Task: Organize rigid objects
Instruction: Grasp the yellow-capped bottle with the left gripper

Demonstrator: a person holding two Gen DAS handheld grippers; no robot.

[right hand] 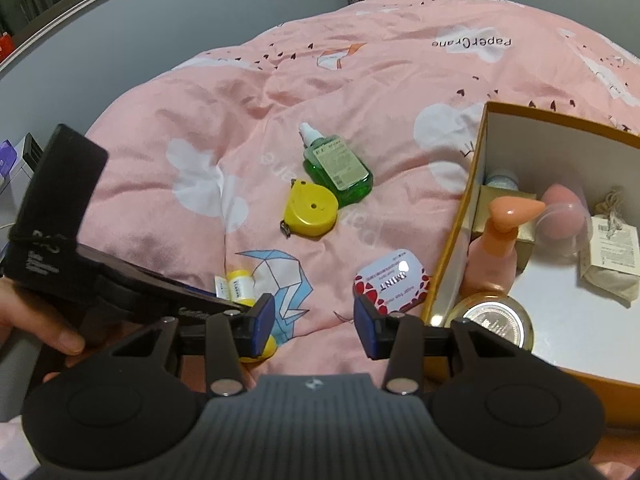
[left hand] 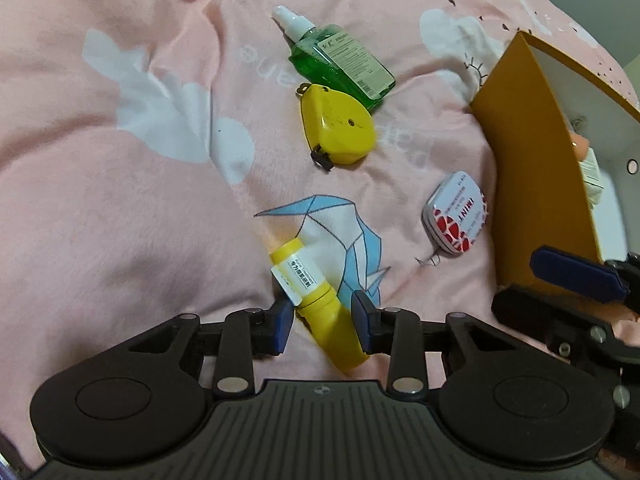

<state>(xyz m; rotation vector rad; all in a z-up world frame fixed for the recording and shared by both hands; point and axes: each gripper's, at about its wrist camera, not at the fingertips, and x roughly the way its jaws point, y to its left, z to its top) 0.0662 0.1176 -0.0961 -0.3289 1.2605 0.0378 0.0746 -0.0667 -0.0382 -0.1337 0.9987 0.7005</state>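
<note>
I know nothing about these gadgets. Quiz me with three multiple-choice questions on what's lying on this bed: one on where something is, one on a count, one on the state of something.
1. Where does the green spray bottle lie?
A. inside the box
B. on the pink quilt, just beyond the yellow tape measure
C. between the right gripper's fingers

2. How many loose items lie on the quilt outside the box?
A. two
B. four
C. six

3. What is the left gripper doing?
A. straddling the yellow tube
B. gripping the mint tin
C. reaching into the box

Answers:
1 B: the bottle rests on the pink quilt next to the yellow tape measure.
2 B: bottle, tape measure, mint tin and yellow tube lie outside the box.
3 A: its fingers sit either side of the tube; whether they press it yet is unclear.
</note>
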